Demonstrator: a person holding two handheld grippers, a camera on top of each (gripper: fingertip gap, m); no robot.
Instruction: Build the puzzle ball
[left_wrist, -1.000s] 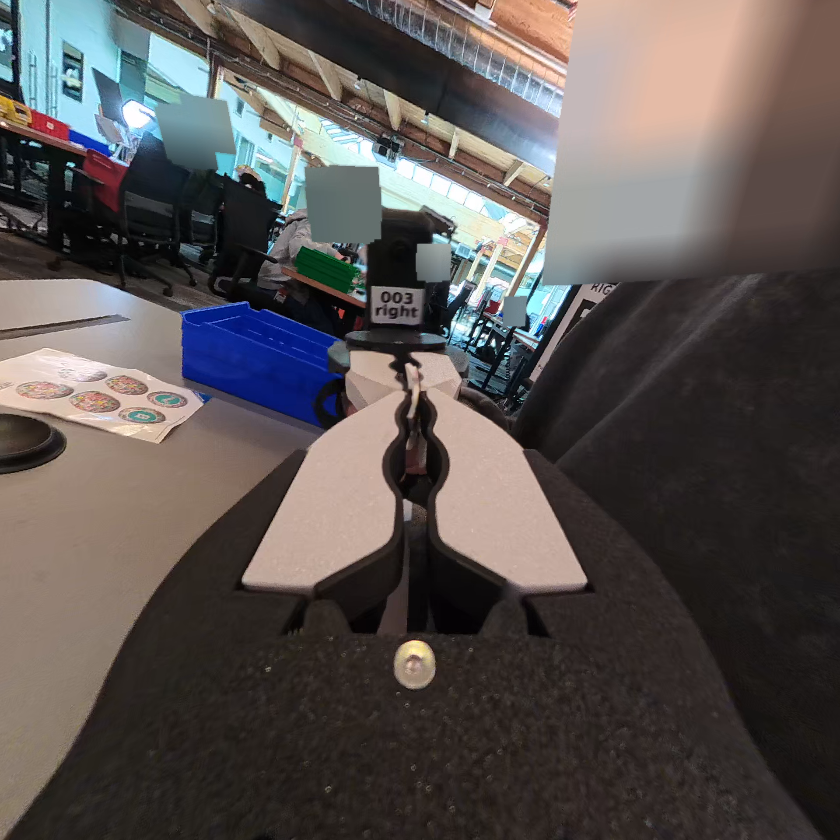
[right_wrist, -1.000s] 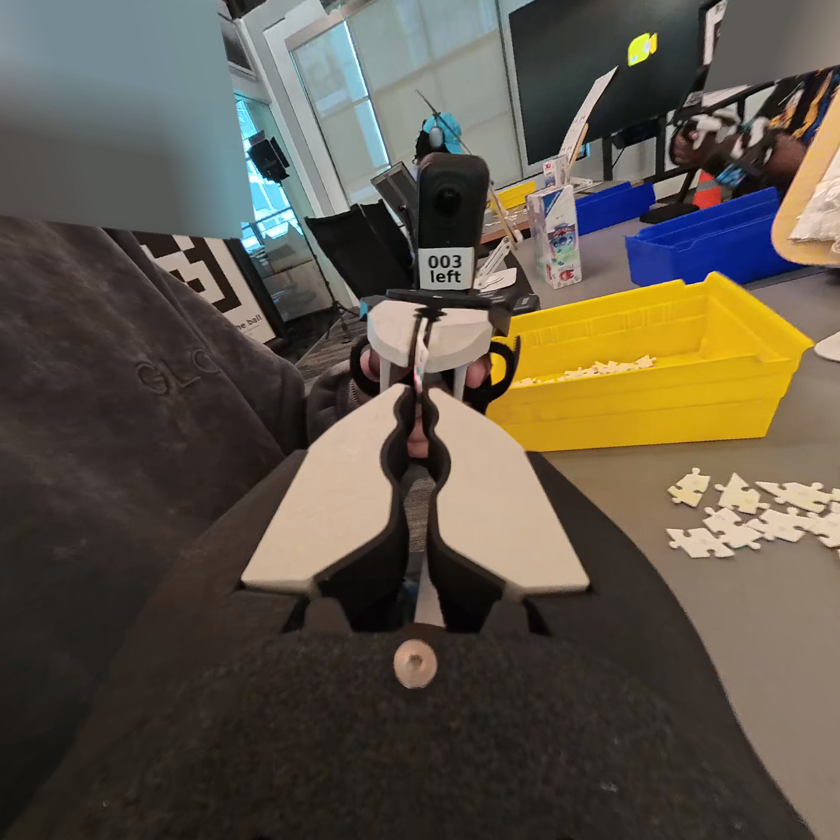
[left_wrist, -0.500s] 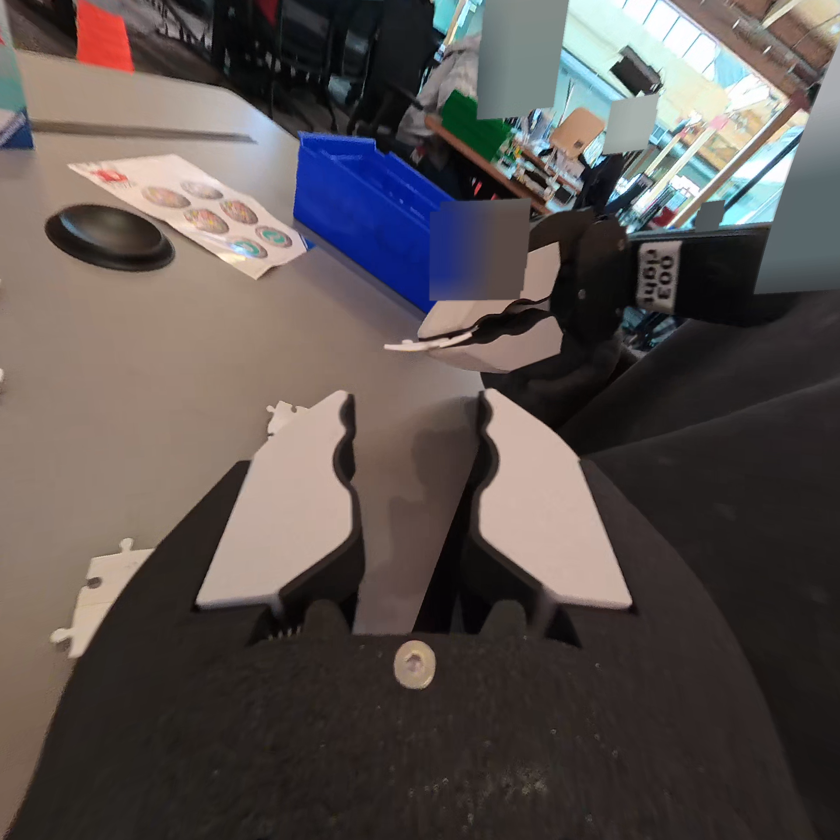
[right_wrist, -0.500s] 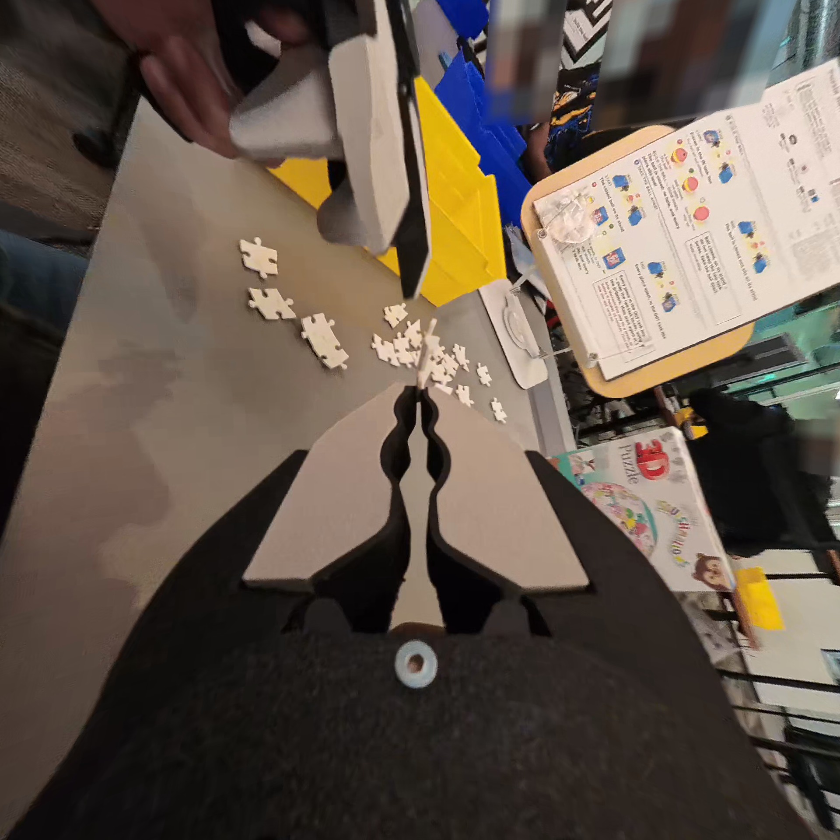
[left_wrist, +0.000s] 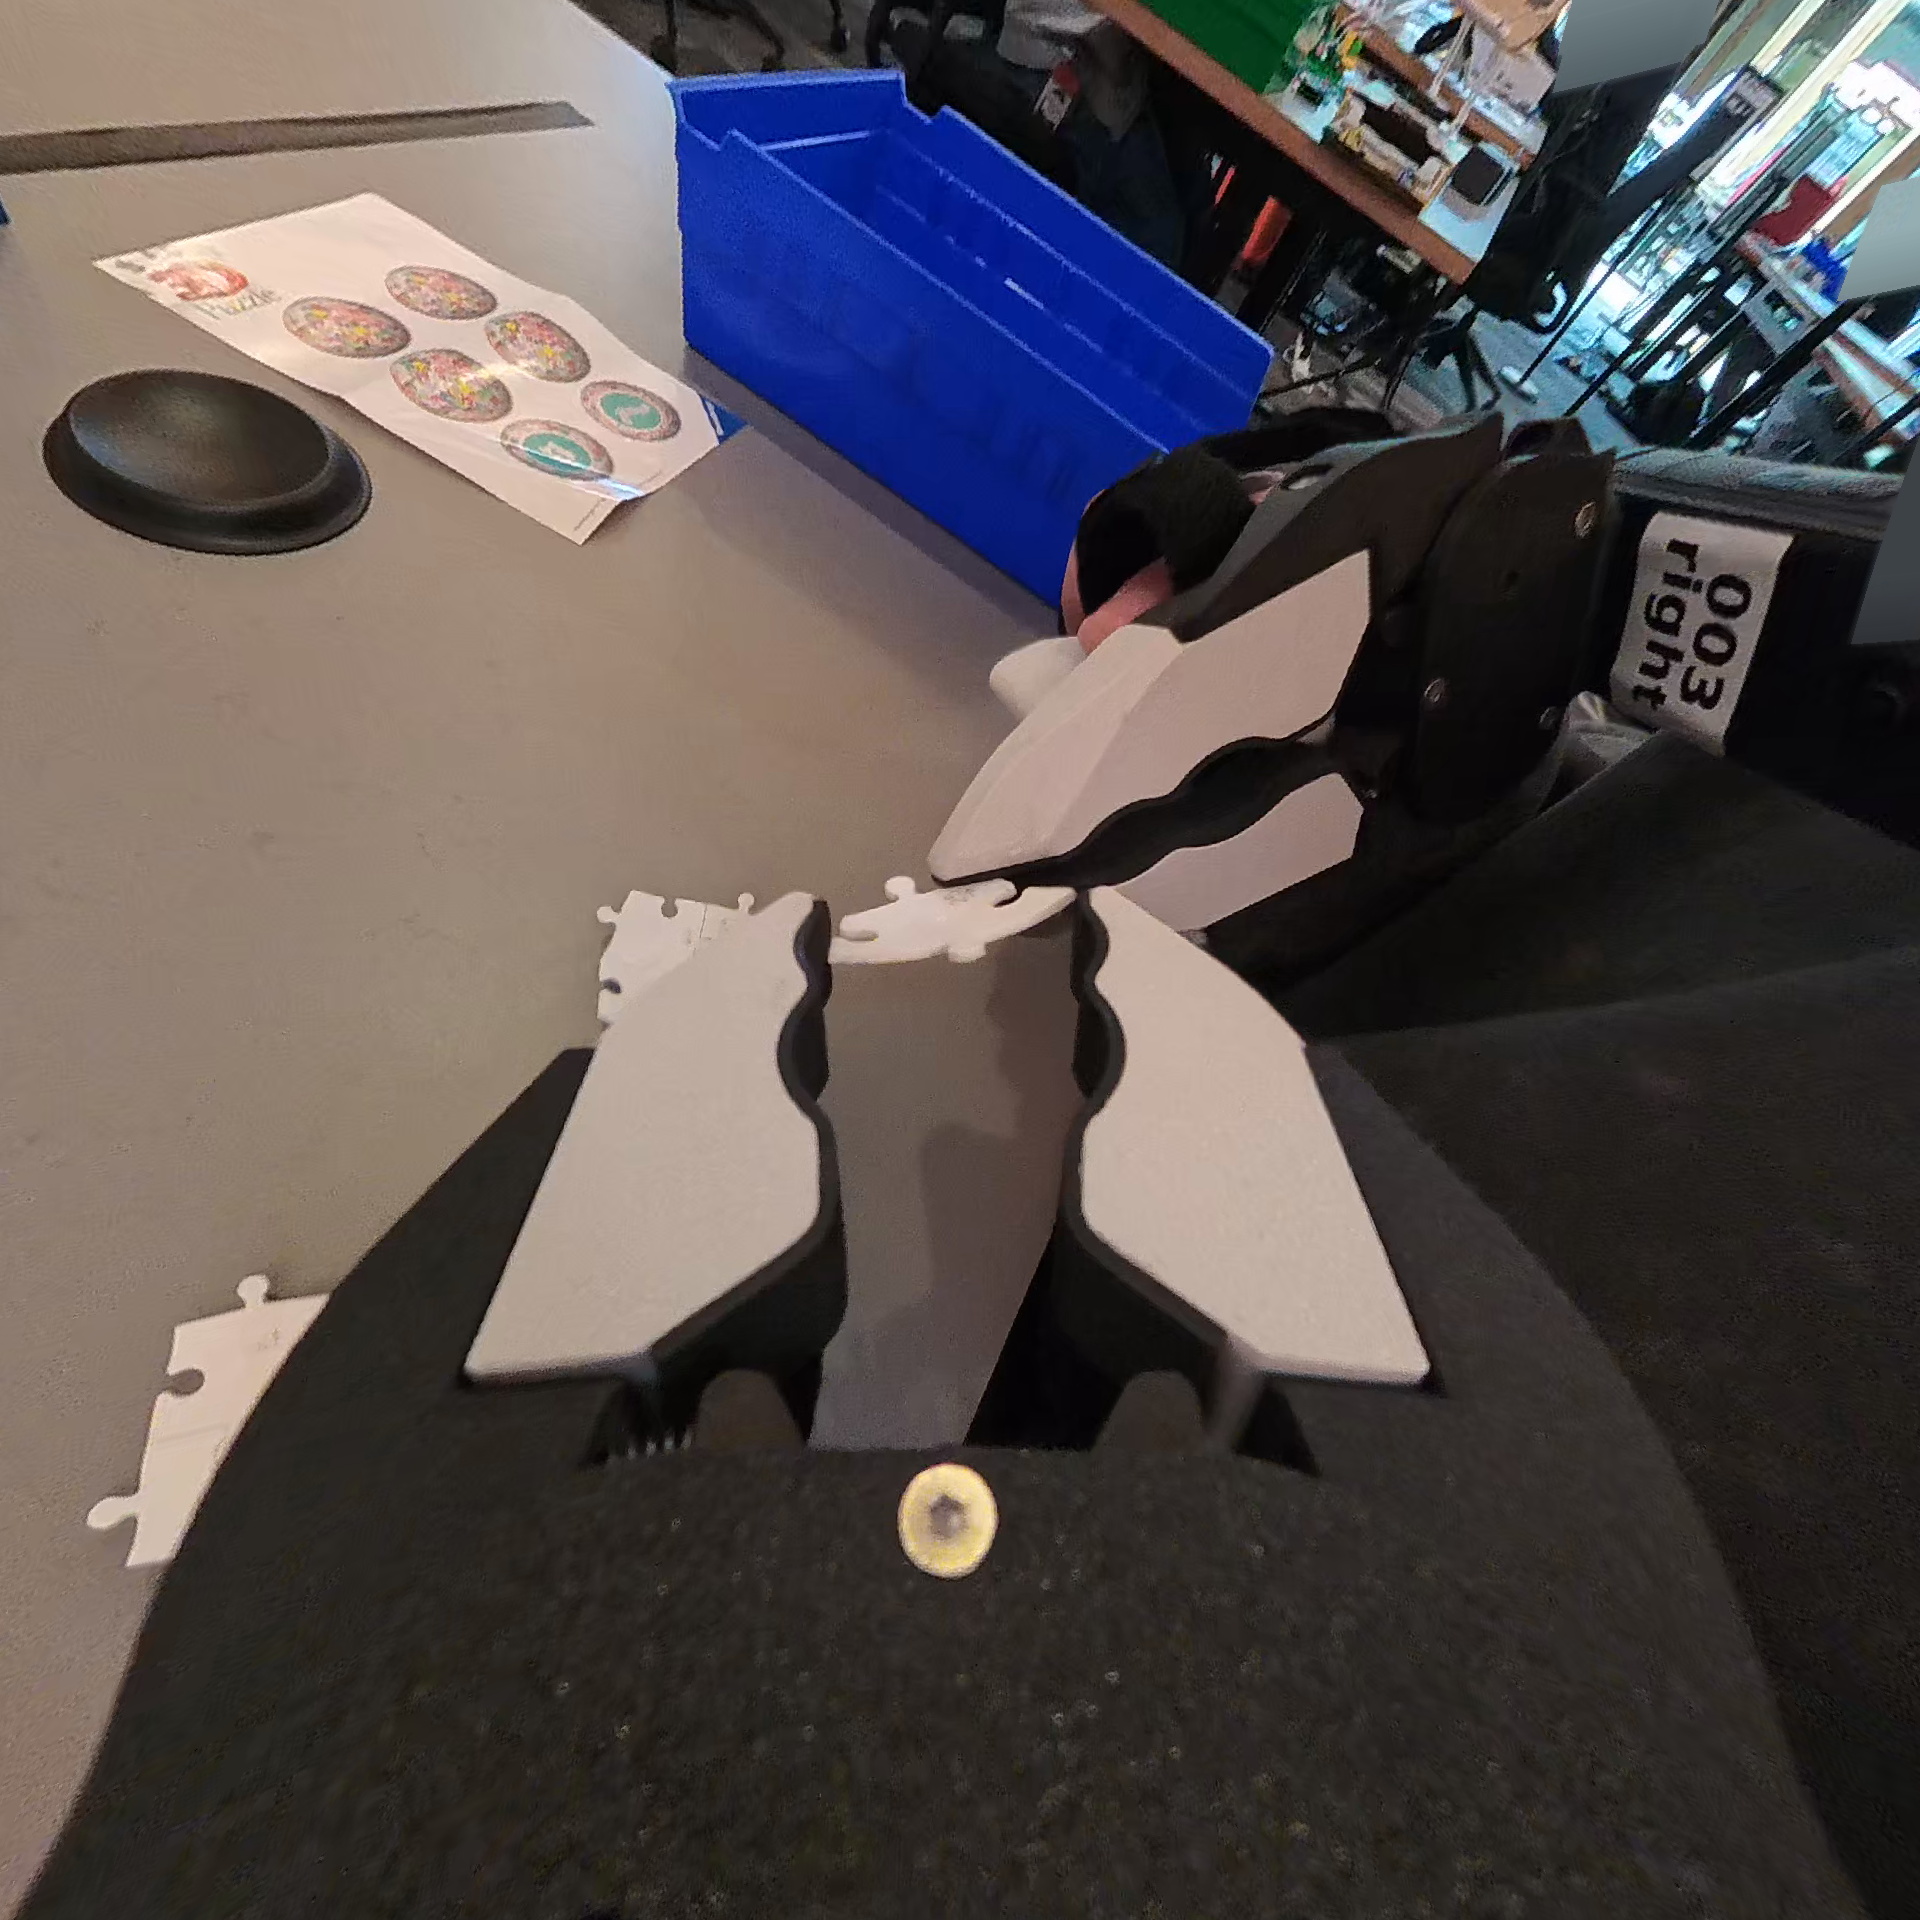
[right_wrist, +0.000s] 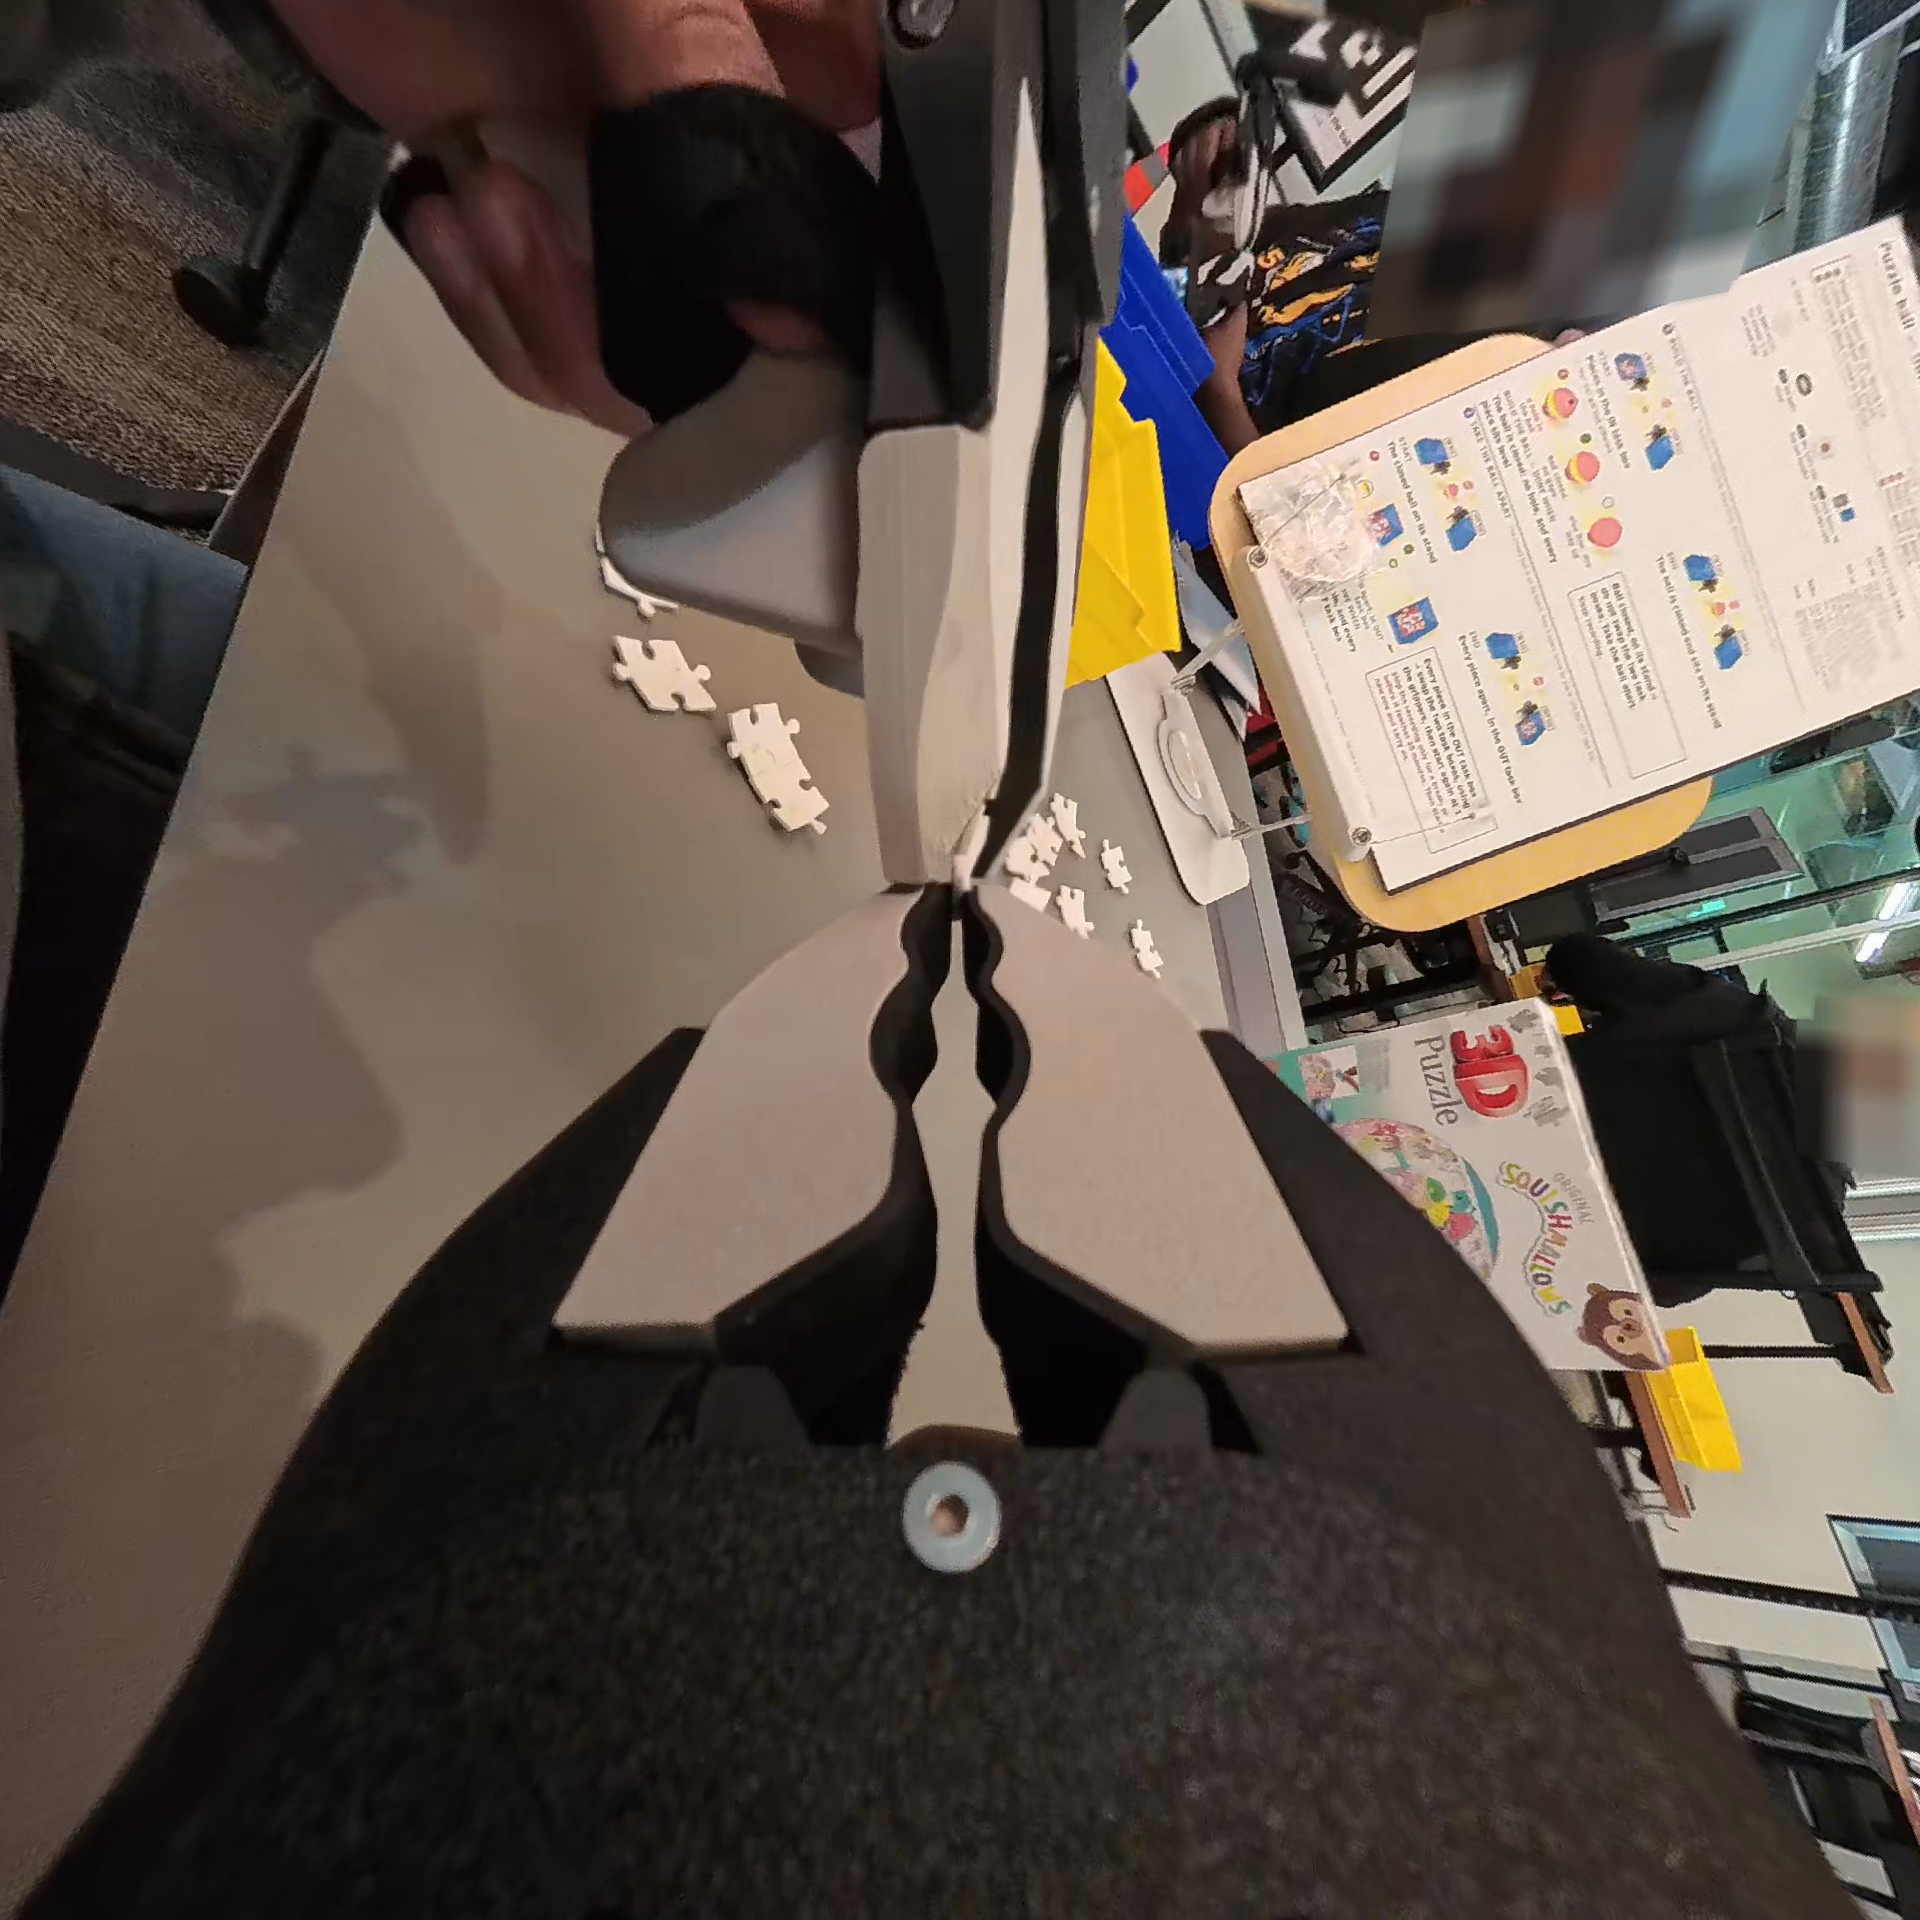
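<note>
Left gripper (left_wrist: 951, 925): jaws apart, empty, tips low over table (left_wrist: 312, 831).
Right gripper (right_wrist: 956, 899): jaws together, clamped on white piece (left_wrist: 940, 920), held flat between left tips.
More pieces: one at 10 o'clock of left tips (left_wrist: 665, 935); scatter (right_wrist: 1049, 862) at 1 o'clock in right view.
Bin (left_wrist: 935, 343), sheet (left_wrist: 416, 353): 12 o'clock, idle.
Step, judged: handover or joining of held piece.
Next: left jaws close squarely on piece edge.

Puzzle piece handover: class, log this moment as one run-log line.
right claw: shut on puzzle piece | left claw: open, piece tip between its fingers | loose pieces: on table
</note>
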